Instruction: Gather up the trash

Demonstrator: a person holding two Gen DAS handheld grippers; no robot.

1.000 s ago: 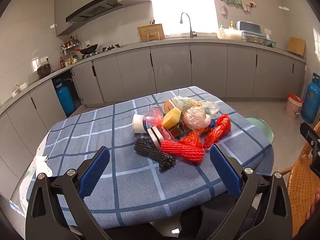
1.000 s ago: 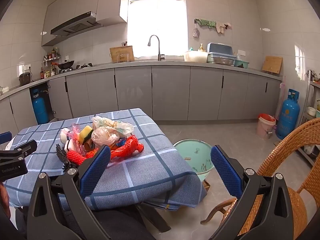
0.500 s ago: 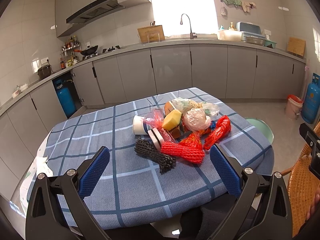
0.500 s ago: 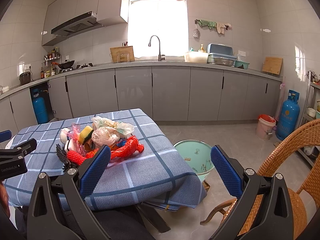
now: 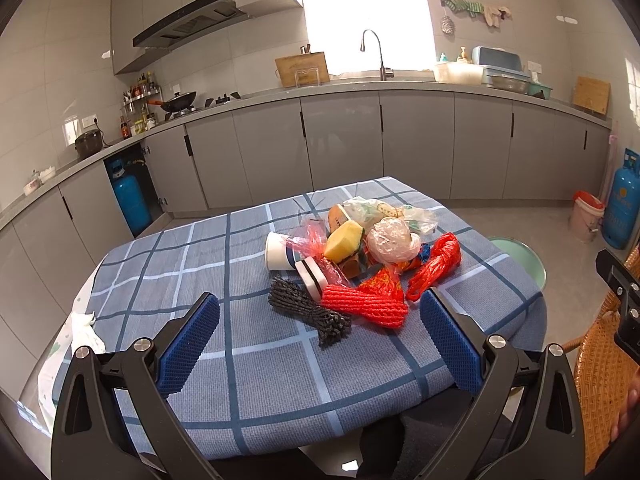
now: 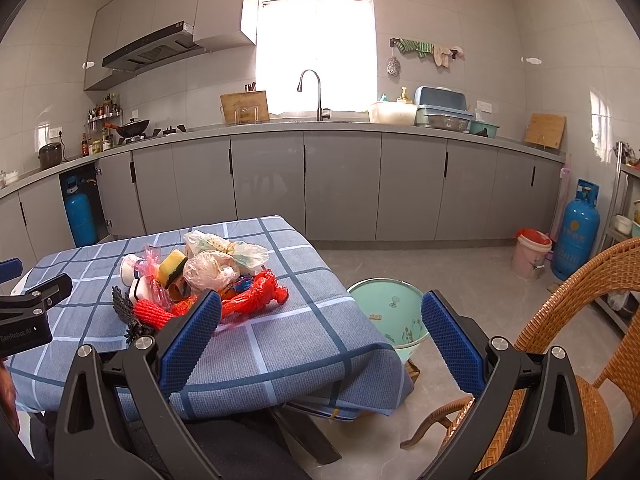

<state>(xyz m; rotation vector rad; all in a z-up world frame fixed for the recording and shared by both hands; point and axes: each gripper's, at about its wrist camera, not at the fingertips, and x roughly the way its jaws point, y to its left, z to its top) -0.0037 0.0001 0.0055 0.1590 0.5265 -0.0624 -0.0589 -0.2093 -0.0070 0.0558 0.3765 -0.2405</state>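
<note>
Two grippers: we see both held at the near side of the table, each with its blue pads spread wide and nothing between them.
Left gripper (image 5: 319, 344): we find it low over the near edge of the checked tablecloth (image 5: 168, 264), facing the trash pile; its framing of the table matches the earlier frames almost exactly.
Right gripper (image 6: 320, 336): we find it off the table's right corner, its left pad (image 6: 190, 342) over the cloth and its right pad over the floor near the wicker chair (image 6: 576, 320); we note no visible shift from half a second ago.
Trash pile (image 5: 360, 256): we locate it at mid-table, unmoved across the frames.
Pile, near side: black mesh roll (image 5: 308, 312) touching a red foam net (image 5: 362, 306), with a red net bag (image 5: 436, 264) to the right.
Pile, far side: paper cup (image 5: 278, 252) on its side, yellow sponge (image 5: 344, 236), crumpled clear bag (image 5: 392, 240), all touching or overlapping.
Green bin (image 6: 386, 312): we see it on the floor just beyond the table's right edge, open side up.
Background: grey cabinets, sink tap (image 6: 316, 94) under a bright window, blue gas cylinder (image 6: 574, 232) at right.
</note>
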